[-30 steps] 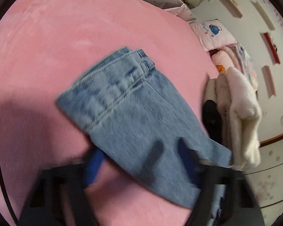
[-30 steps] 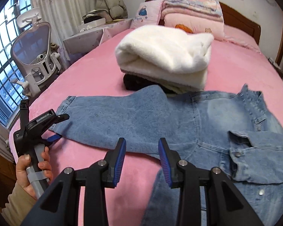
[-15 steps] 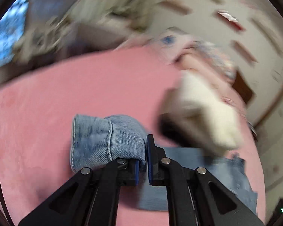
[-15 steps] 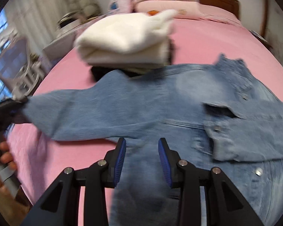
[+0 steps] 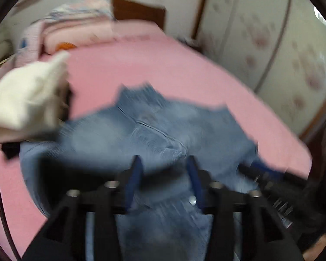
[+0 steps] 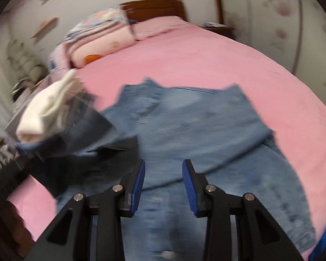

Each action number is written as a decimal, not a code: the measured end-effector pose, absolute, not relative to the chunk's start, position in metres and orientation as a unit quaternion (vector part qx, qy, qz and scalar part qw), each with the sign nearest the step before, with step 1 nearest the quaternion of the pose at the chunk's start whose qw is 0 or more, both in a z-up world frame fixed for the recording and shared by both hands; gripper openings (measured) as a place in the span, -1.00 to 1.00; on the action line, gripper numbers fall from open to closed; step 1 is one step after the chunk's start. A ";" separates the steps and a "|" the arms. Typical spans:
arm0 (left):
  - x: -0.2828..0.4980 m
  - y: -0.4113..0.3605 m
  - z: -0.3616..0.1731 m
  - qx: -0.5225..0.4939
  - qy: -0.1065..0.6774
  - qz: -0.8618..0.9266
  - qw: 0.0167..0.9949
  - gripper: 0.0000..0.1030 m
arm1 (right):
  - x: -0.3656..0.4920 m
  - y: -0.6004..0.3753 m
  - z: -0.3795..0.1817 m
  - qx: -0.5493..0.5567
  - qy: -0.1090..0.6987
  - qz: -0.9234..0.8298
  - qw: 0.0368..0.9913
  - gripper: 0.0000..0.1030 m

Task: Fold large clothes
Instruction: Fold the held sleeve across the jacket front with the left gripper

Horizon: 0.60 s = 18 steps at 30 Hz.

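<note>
Lying rumpled: denim jacket (image 6: 195, 134) | pink bed (image 6: 184, 65) | both fingers parted, empty

Matt blue denim jacket (image 6: 202, 126) on soft pink cloth bedspread (image 6: 206, 61).

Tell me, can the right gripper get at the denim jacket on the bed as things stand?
Probably yes. The right gripper hangs open just above the jacket, which lies spread on the bed, and nothing stands between them.
</note>
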<state>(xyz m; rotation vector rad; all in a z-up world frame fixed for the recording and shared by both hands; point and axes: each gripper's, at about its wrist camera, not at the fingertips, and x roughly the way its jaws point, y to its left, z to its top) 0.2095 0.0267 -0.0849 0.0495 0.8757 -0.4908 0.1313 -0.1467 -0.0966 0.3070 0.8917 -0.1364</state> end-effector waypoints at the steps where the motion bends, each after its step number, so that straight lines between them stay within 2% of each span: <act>1: 0.207 0.015 -0.091 0.036 0.422 -0.235 0.875 0.02 | 0.127 -0.159 -0.101 0.154 0.433 -0.070 0.885 -0.30; 6: 0.196 0.008 -0.096 0.056 0.429 -0.214 0.876 0.03 | 0.119 -0.181 -0.117 0.169 0.444 -0.064 0.878 -0.31; 8: 0.177 0.033 -0.092 0.048 0.420 -0.195 0.885 0.12 | 0.121 -0.181 -0.122 0.183 0.450 -0.043 0.873 -0.31; 10: 0.167 0.060 -0.084 0.032 0.407 -0.160 0.899 0.38 | 0.123 -0.177 -0.125 0.201 0.454 -0.018 0.868 -0.31; 13: 0.157 0.107 -0.081 -0.003 0.391 -0.102 0.915 0.55 | 0.134 -0.166 -0.131 0.246 0.463 0.041 0.850 -0.31; 16: 0.159 0.148 -0.100 -0.036 0.409 -0.050 0.911 0.57 | 0.145 -0.154 -0.135 0.275 0.472 0.086 0.833 -0.25; 18: 0.162 0.168 -0.118 -0.051 0.435 -0.022 0.899 0.57 | 0.154 -0.138 -0.136 0.249 0.471 0.105 0.839 -0.19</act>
